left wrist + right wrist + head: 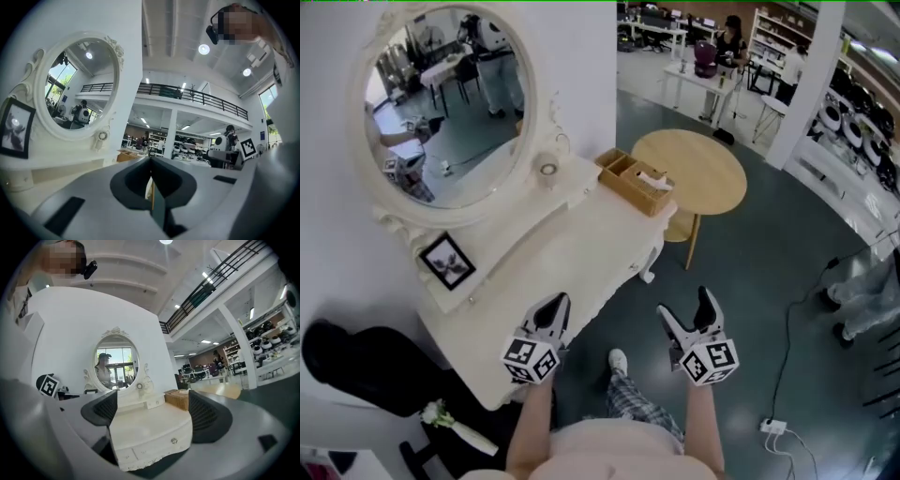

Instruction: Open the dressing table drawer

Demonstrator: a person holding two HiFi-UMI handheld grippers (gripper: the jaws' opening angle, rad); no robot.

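My left gripper (555, 305) is nearest, just at the front edge of the dressing table (572, 248), its jaws pressed together with nothing between them. My right gripper (686, 307) hangs over the floor to the right of it, with its jaws spread wide and empty. Looking along those open jaws, I see the drawer (159, 447) facing me, shut flush in the front of the table, apart from the jaws, with its small knob (174, 440) toward the right. On the tabletop a small picture frame (446, 261) leans at the left and a wicker box (633, 178) sits at the far right end. The oval mirror (445, 103) rises behind them. Past the box stands a round wooden table (694, 173).
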